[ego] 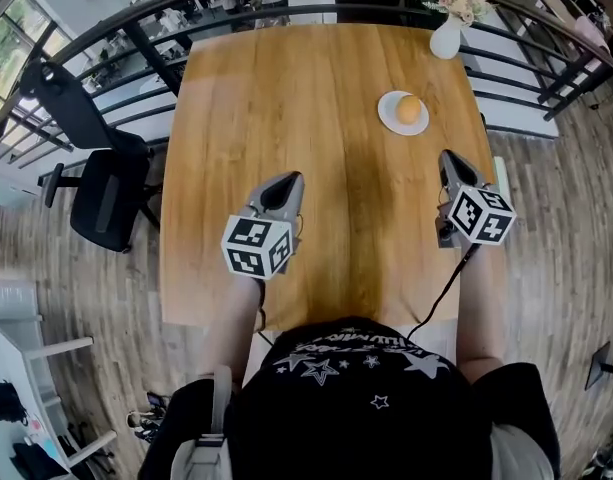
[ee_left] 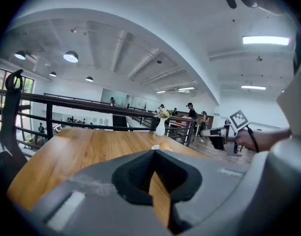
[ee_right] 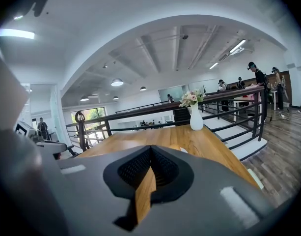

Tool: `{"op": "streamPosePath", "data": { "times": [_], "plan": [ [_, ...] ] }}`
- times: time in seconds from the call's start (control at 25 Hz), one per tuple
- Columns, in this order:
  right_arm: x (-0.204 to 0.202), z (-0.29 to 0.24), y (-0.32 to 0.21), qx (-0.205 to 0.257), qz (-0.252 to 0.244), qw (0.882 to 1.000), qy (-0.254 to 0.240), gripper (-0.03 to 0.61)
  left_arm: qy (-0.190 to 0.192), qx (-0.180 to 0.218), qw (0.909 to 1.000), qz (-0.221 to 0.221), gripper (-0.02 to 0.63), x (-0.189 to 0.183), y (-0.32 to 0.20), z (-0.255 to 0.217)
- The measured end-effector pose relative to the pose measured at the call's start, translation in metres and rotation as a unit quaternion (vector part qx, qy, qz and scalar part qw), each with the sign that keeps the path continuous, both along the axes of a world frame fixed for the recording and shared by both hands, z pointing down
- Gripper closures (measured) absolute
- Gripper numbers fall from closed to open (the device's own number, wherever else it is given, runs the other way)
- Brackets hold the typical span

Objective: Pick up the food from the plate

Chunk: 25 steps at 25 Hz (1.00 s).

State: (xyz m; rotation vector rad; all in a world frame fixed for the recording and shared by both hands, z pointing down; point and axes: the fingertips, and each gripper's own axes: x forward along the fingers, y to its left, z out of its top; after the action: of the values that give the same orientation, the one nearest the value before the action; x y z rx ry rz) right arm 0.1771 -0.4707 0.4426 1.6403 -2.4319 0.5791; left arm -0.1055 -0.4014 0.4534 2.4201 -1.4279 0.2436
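A round orange-brown piece of food [ego: 409, 109] lies on a small white plate [ego: 387, 117] at the far right of the wooden table [ego: 316, 98]. My right gripper [ego: 451, 163] hovers near the table's right edge, a short way in front of the plate, jaws shut and empty. My left gripper [ego: 286, 184] hangs over the table's near middle, also shut with nothing in it. In the left gripper view the jaws [ee_left: 153, 151] meet, and the food [ee_left: 164, 145] peeks just beyond them. In the right gripper view the jaws [ee_right: 150, 147] touch, with the plate [ee_right: 184, 150] just past them.
A white vase of flowers [ego: 448, 30] stands at the table's far right corner, behind the plate. A black railing [ego: 136, 43] curves round the far side. A black office chair [ego: 98, 183] sits left of the table. People stand far off in the hall.
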Motion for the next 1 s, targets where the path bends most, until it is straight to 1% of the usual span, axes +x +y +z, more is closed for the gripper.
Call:
{"op": "streamPosePath", "data": {
  "times": [0.16,0.2,0.32,0.56,0.64,0.8,0.88,1.0],
  "plan": [
    [-0.005,0.017,-0.03,-0.012,0.011,1.0,0.008,0.567,0.003,-0.015,0.9999,0.005,0.612,-0.001,-0.023,0.012],
    [-0.009,0.021,-0.038,-0.015,0.012,1.0,0.012,0.536,0.003,-0.018,0.9998,0.007,0.612,-0.003,-0.029,0.015],
    [-0.015,0.031,-0.058,-0.023,0.018,0.999,0.025,0.517,0.004,-0.023,0.9997,0.009,0.612,-0.008,-0.044,0.02],
    [-0.017,0.053,-0.093,-0.038,0.035,0.997,0.049,0.389,0.008,-0.026,0.9996,0.008,0.612,-0.012,-0.069,0.03],
    [-0.018,0.065,-0.105,-0.048,0.043,0.996,0.054,0.331,0.01,-0.032,0.9994,0.009,0.612,-0.013,-0.074,0.037],
    [-0.021,0.092,-0.127,-0.068,0.061,0.994,0.061,0.271,0.018,-0.045,0.9988,0.007,0.612,-0.016,-0.082,0.051],
    [-0.022,0.107,-0.138,-0.078,0.071,0.992,0.073,0.228,0.021,-0.052,0.9984,0.007,0.612,-0.016,-0.086,0.058],
    [-0.019,0.127,-0.152,-0.089,0.086,0.988,0.094,0.192,0.026,-0.06,0.9978,0.008,0.612,-0.017,-0.093,0.068]
  ]
}}
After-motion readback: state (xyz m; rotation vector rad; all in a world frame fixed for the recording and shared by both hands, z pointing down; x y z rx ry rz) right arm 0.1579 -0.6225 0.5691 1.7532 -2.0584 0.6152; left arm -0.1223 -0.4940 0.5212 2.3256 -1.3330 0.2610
